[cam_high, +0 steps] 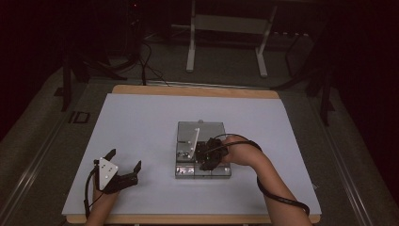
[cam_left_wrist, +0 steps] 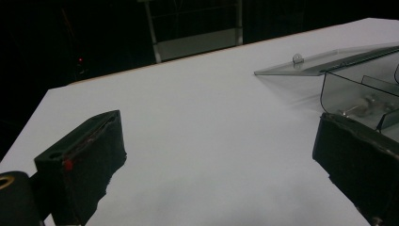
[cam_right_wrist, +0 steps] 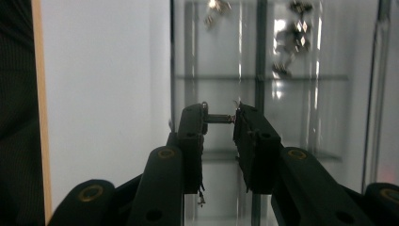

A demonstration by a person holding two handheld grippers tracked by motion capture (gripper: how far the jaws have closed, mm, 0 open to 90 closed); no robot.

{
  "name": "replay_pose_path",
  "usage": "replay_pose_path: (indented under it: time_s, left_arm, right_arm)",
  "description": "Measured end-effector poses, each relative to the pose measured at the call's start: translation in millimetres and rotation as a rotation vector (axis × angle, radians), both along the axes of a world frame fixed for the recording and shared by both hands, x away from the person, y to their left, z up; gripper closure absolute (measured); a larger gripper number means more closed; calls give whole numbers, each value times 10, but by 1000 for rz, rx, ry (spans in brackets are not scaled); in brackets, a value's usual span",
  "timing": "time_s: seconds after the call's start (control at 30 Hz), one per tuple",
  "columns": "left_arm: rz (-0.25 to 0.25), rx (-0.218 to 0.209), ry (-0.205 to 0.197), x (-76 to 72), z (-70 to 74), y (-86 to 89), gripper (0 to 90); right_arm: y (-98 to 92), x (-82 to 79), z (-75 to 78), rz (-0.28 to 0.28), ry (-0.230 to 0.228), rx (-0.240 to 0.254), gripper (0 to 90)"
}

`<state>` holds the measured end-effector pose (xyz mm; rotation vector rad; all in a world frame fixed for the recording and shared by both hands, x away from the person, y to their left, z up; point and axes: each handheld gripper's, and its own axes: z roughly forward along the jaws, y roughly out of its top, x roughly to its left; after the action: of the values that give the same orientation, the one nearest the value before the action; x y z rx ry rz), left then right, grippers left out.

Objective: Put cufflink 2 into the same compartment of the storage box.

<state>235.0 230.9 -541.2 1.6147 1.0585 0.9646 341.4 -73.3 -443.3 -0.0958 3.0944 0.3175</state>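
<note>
1. Between the fingertips of the right gripper (cam_right_wrist: 220, 119), a small metal screw (cam_right_wrist: 218, 118) is pinched end to end: its head sits against one jaw and its tip against the other, so its long axis runs straight across the gap, at right angles to the jaws.
2. Below that grip lies the clear plastic compartment box (cam_high: 203, 172), standing on the white table (cam_high: 141, 122) with its lid (cam_left_wrist: 310, 63) swung open; the right gripper is held over the box's near compartments, and more small metal parts show in the farther ones.
3. Out at the table's near left, the left gripper (cam_high: 123, 165) rests with its jaws spread wide and nothing between them, well apart from the box.
4. As I judge it, the screw has been picked up and is off the box floor, but not yet delivered; carrying it to its place and releasing it are left, and where it is bound I cannot tell.
</note>
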Motion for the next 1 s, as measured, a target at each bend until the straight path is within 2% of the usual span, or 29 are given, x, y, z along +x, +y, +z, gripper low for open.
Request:
replay_pose_path:
  time_s: [0.2, 0.33, 0.5, 0.53, 0.6, 1.0]
  left_arm:
    - [-1, 0, 0, 0, 0, 0, 38]
    - [-1, -1, -1, -1, 0, 1, 39]
    - [0, 0, -2, -3, 0, 0, 39]
    - [0, 0, -2, -3, 0, 0, 39]
    - [1, 0, -2, -2, 0, 1, 38]
    - [-1, -1, 2, -1, 1, 6, 38]
  right_arm:
    - [121, -10, -41, 29, 7, 53, 719]
    - [158, -21, -52, 43, 14, 106, 718]
    - [183, -14, -104, 56, -13, 177, 717]
    - [183, -14, -104, 56, -13, 177, 717]
    - [176, 29, -172, 62, -6, 224, 716]
    - [285, 79, -376, 41, -5, 142, 714]
